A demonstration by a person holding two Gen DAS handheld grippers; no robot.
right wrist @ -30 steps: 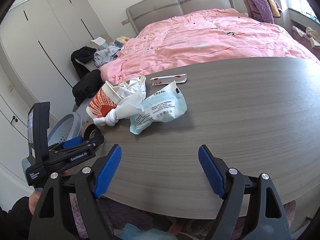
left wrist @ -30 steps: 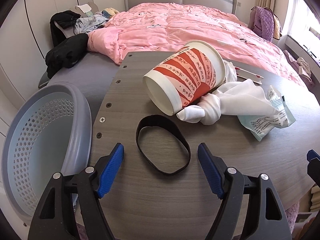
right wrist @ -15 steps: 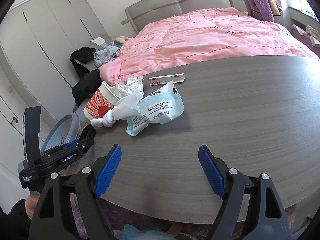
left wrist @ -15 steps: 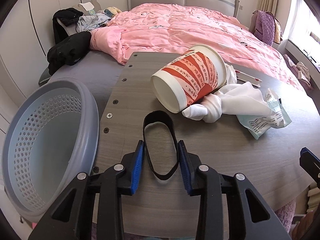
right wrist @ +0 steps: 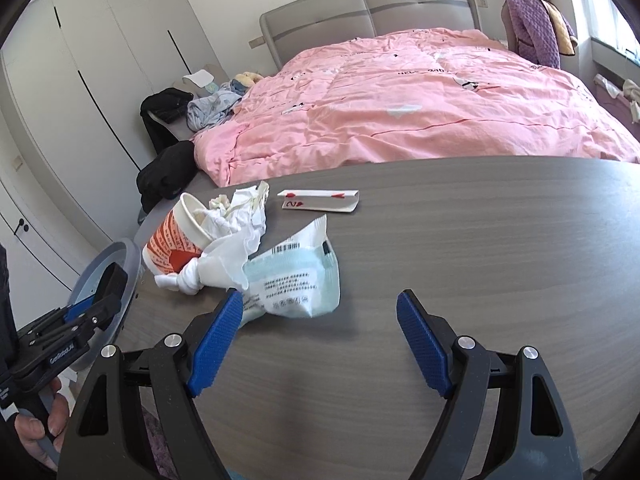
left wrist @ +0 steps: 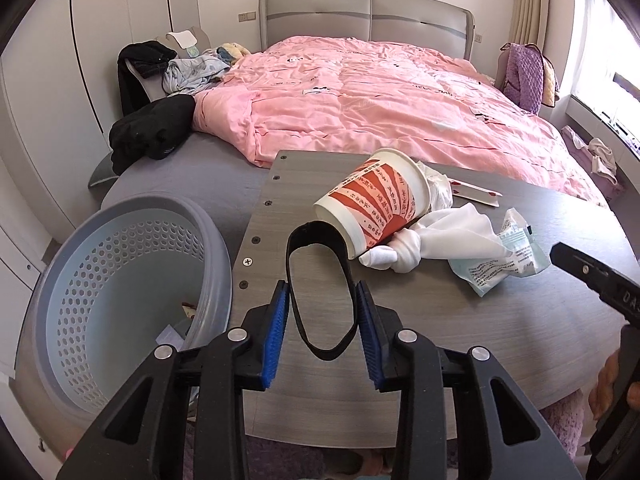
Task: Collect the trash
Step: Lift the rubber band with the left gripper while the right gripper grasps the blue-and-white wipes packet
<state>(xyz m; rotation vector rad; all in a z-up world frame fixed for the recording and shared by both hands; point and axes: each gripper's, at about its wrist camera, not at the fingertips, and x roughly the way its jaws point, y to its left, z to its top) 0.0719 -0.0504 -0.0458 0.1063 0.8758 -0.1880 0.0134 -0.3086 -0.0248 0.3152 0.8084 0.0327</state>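
Observation:
My left gripper (left wrist: 322, 316) is shut on a black elastic band (left wrist: 298, 300), squeezed into a tall loop and lifted off the grey table (left wrist: 460, 344). A red-and-white paper cup (left wrist: 376, 202) lies on its side just beyond it, with a knotted white cloth (left wrist: 432, 242) and a pale green wrapper (left wrist: 500, 258) to its right. My right gripper (right wrist: 320, 316) is open and empty above the table, its left finger beside the wrapper (right wrist: 294, 280). The cup (right wrist: 176, 242), stuffed with tissue, and a folded playing card (right wrist: 320, 202) lie beyond.
A grey perforated basket (left wrist: 100, 280) stands left of the table edge, below table height, with scraps inside. A bed with a pink quilt (left wrist: 380, 100) lies behind the table. Dark clothes (left wrist: 152, 128) are piled at its left. White wardrobes (right wrist: 100, 80) line the left wall.
My left gripper closed on the black band and lifted it off the table. My right gripper moved forward and left, closer to the wrapper, staying open.

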